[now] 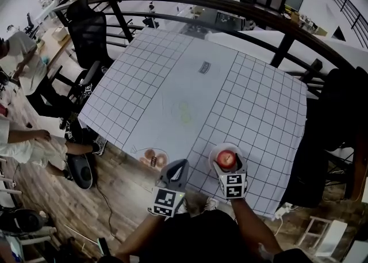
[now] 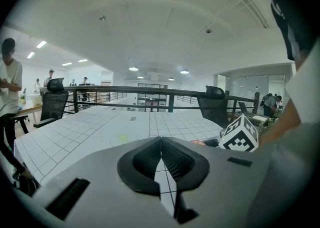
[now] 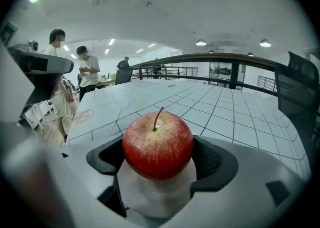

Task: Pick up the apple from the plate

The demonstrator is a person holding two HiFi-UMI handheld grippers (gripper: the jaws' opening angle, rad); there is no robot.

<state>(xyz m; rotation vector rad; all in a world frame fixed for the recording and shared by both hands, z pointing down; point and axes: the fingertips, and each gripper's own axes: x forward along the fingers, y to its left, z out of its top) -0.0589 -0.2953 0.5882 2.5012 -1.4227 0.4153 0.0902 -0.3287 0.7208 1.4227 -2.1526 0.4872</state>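
Observation:
A red apple (image 1: 227, 158) with a stem stands on a small white plate (image 1: 214, 153) near the front edge of the gridded table. My right gripper (image 1: 229, 167) is open wide, one jaw on each side of the apple. In the right gripper view the apple (image 3: 157, 144) fills the gap between the dark pads (image 3: 212, 159), with the plate (image 3: 155, 192) under it; I see no squeeze on the fruit. My left gripper (image 1: 179, 167) hovers at the table's front edge, left of the plate. Its jaws (image 2: 161, 142) are shut with nothing in them.
A white gridded cloth covers the table (image 1: 190, 83). A shallow dish (image 1: 154, 157) with brownish pieces sits at the front edge, left of my left gripper. A curved black railing (image 1: 230, 3) runs behind the table. An office chair (image 1: 89, 31) and people (image 1: 23, 60) are at the left.

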